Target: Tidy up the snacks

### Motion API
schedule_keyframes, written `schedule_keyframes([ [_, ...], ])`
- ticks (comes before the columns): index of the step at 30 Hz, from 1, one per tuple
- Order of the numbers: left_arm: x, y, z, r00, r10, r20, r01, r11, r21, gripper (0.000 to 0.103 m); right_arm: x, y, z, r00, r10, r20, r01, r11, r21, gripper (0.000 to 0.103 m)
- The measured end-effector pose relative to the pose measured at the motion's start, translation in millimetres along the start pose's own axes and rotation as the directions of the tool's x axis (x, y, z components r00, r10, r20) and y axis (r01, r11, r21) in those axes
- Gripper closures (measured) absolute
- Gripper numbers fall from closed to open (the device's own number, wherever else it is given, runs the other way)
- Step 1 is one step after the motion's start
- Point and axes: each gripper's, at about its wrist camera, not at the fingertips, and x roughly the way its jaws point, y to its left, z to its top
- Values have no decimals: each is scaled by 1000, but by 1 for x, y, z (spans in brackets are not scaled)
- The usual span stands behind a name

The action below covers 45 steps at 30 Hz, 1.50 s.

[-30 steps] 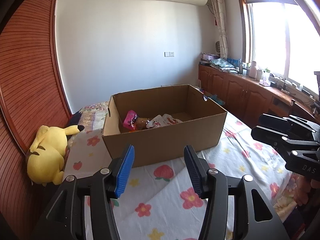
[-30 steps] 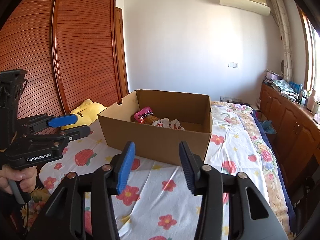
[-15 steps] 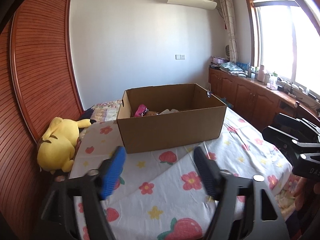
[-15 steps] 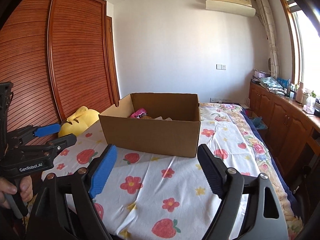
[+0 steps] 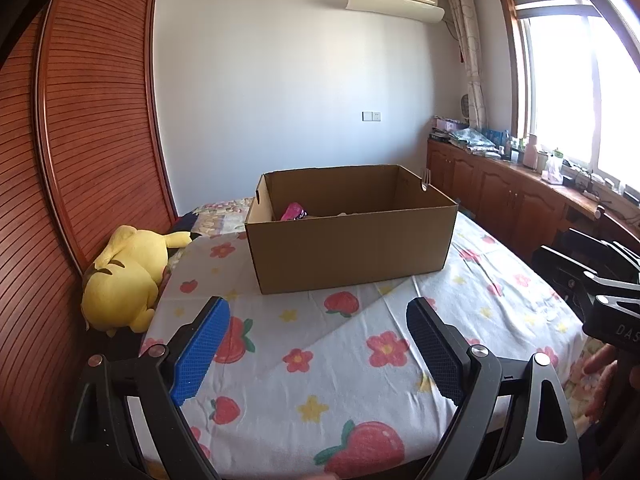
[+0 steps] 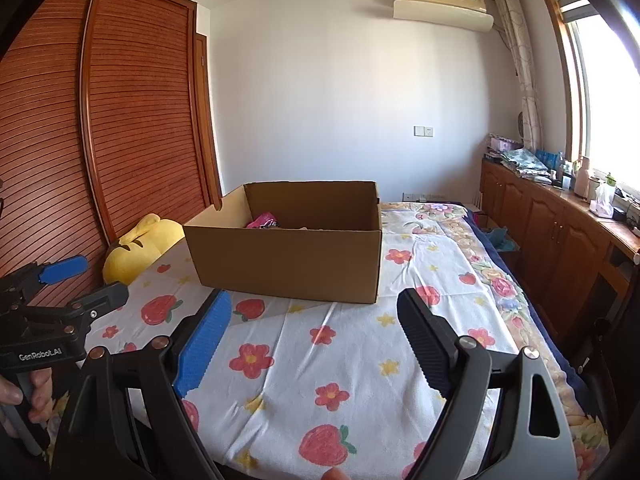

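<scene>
While its jaws are opening on nothing, the left claw (image 6: 82,278) reads "GenRobot.AI"; the right claw (image 6: 314,322) gapes empty.

A bed (image 5: 400,364) under a white sheet (image 6: 360,360) printed with strawberries and flowers carries an open cardboard box (image 5: 348,252) toward its far end — and a yellow plush toy (image 5: 124,276) at its left edge.
</scene>
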Motion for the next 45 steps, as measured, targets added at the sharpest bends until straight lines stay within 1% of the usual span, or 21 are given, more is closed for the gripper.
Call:
schedule_keyframes([
  [3,-4,0,-5,1000,-3,12,3,1000,-5,12,-1,0,-3,1000,-6,-3,6,1000,1,18],
  [7,-4,3,-8,1000,-25,5,25,999,-30,12,-3,-1,-9,1000,-19,-2,19,1000,12,18],
  [12,-3,3,-11,1000,-13,3,13,1000,-27,12,-4,0,-12,1000,-29,-1,29,1000,11,18],
  [23,-4,5,-12,1000,-12,-3,11,999,-30,12,-7,4,-11,999,-49,10,49,999,-2,18],
  [45,-6,8,-15,1000,-7,-3,7,999,-36,12,-6,3,-12,999,-49,9,49,999,2,18],
])
